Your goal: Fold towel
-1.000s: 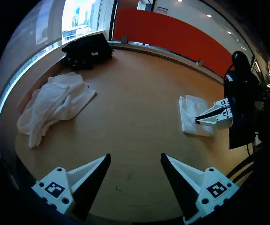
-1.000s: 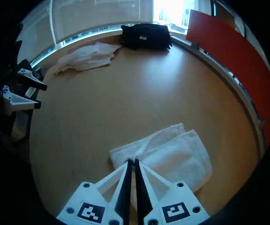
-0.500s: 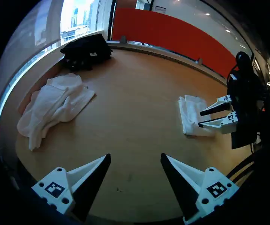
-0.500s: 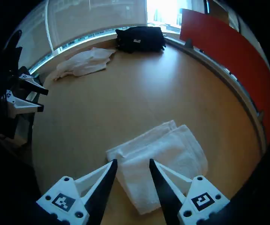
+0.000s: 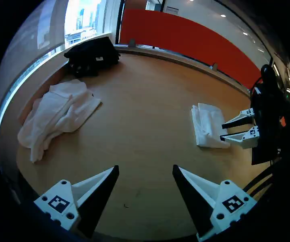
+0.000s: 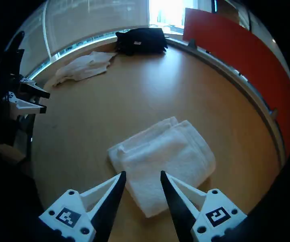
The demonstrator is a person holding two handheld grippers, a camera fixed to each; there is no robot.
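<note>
A white towel lies folded on the wooden table, seen in the left gripper view as a small white rectangle at the right. My right gripper stands open just short of its near edge, nothing between the fingers; from the left gripper view it hovers off the towel's right side. My left gripper is open over bare wood at the table's near edge, far from the towel. It also appears at the far left of the right gripper view.
A crumpled heap of white cloth lies near the window side, also in the right gripper view. A black bag sits at the far corner. A red panel runs behind the table edge.
My right gripper opened, let go of the folded towel and drew back from it. The left gripper has stayed put.
</note>
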